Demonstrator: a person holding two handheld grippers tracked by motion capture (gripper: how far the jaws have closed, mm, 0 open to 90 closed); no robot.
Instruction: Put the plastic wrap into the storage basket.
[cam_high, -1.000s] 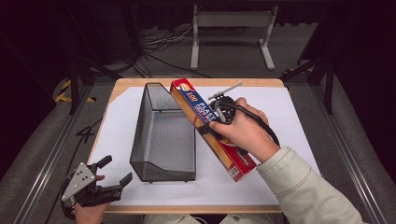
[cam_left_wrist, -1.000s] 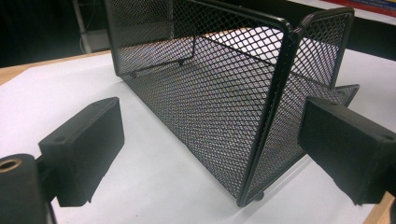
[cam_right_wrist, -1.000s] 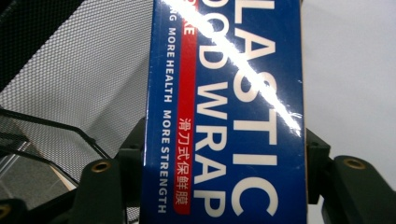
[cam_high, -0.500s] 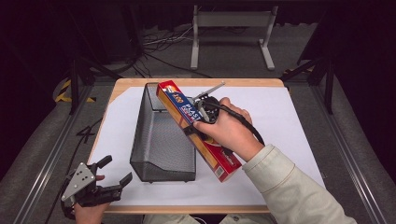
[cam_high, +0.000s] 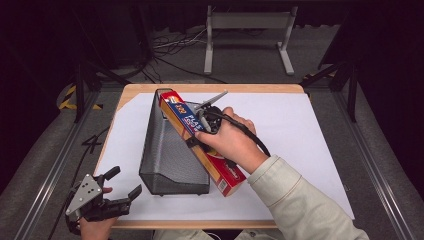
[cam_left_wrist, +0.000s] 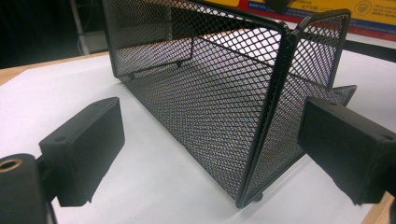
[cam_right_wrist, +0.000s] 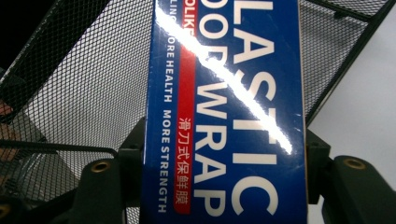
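Note:
A long blue, red and orange plastic wrap box (cam_high: 220, 175) lies slanted over the right rim of a black wire-mesh basket (cam_high: 167, 160) on the white sheet. My right gripper (cam_high: 196, 139) is shut on the box near its middle, a hand wrapped over it. In the right gripper view the box (cam_right_wrist: 224, 116) sits pressed between both jaws of the right gripper (cam_right_wrist: 224, 172), with the basket's mesh (cam_right_wrist: 70, 84) beneath. My left gripper (cam_high: 124, 182) hovers open at the table's near left corner. In the left gripper view the left gripper (cam_left_wrist: 210, 140) faces the basket's near end (cam_left_wrist: 224, 102).
A white sheet (cam_high: 300, 130) covers the wooden table (cam_high: 250, 88). Bare sheet lies to the right of the box. Beyond the table's far edge stand a metal frame (cam_high: 247, 30) and cables on a dark floor.
My right hand has carried the box leftward and slightly down, from beside the basket to over its right rim. The left gripper has stayed where it was.

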